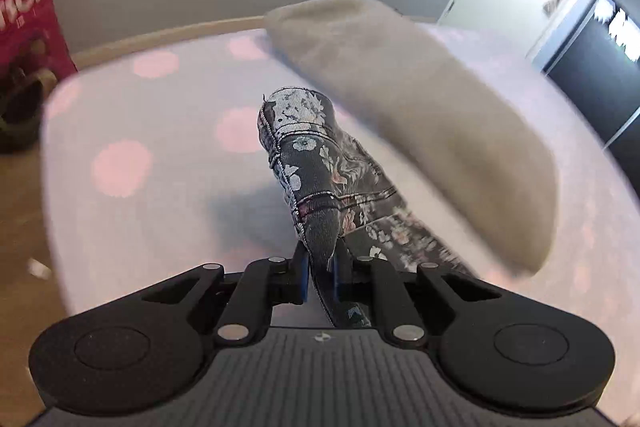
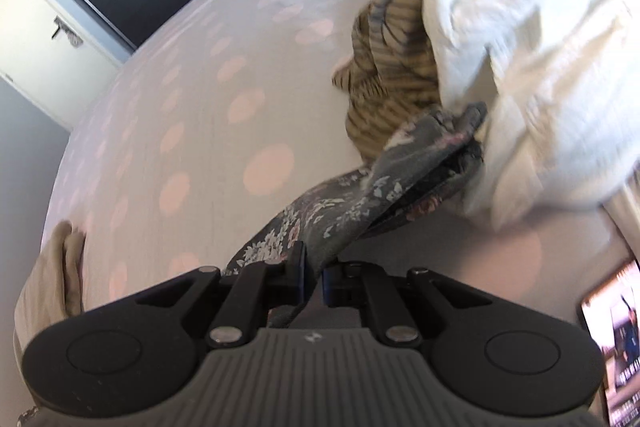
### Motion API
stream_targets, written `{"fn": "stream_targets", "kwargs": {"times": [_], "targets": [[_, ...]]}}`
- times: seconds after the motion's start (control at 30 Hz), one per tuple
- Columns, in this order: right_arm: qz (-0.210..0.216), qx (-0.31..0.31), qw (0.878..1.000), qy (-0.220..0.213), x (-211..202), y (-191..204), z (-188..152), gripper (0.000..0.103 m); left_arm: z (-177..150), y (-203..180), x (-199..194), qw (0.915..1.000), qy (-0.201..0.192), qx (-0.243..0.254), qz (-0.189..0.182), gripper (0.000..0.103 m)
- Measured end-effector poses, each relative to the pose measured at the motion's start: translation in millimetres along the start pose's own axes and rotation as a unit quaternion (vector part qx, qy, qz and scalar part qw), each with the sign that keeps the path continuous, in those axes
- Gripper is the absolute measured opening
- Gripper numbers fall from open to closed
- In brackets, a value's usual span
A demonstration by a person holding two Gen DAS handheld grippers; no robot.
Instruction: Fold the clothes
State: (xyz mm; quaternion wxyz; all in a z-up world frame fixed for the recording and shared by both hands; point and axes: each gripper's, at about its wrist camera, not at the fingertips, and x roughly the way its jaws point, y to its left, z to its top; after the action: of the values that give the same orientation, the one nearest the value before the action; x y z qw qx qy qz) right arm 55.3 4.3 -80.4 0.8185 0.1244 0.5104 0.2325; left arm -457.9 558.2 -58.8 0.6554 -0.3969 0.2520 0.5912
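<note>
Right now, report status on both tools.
Left tool and right tool shut on floral garment. Garment lifted off bed. Beige cloth close beside.

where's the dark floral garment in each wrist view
Left wrist: the dark grey floral fabric garment stands at centre, rising from the left claw.
Right wrist: it runs from the right claw up right toward the white crumpled cloth.
Shared landmark: the pale bedsheet with pink dots.

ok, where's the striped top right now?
Right wrist view, upper right: the striped top lies crumpled on the dotted bedsheet, against the white garment, just beyond the floral garment.
</note>
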Motion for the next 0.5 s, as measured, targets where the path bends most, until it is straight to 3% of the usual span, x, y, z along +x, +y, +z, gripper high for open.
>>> {"fn": "stream_targets", "kwargs": {"times": [0.17, 0.37, 0.43, 0.5], "targets": [[-0.017, -0.033, 0.999, 0.030, -15.6, -16.1, -39.8, 0.009, -14.8, 31.5, -8.0, 0.9992, 0.021, 0.008, 0.032, 0.009], [-0.062, -0.065, 0.993, 0.070, 10.1, -31.3, -65.7, 0.009, -26.7, 39.2, 7.7, 0.9939, 0.081, 0.038, 0.065, 0.010], [-0.075, -0.072, 0.991, 0.084, 14.3, -34.9, -66.8, 0.013, -26.2, 38.0, 8.2, 0.9922, 0.091, 0.052, 0.068, 0.011], [-0.105, -0.081, 0.988, 0.081, 13.0, -33.5, -63.4, 0.030, -26.0, 36.9, 7.4, 0.9898, 0.103, 0.063, 0.075, 0.014]]}}
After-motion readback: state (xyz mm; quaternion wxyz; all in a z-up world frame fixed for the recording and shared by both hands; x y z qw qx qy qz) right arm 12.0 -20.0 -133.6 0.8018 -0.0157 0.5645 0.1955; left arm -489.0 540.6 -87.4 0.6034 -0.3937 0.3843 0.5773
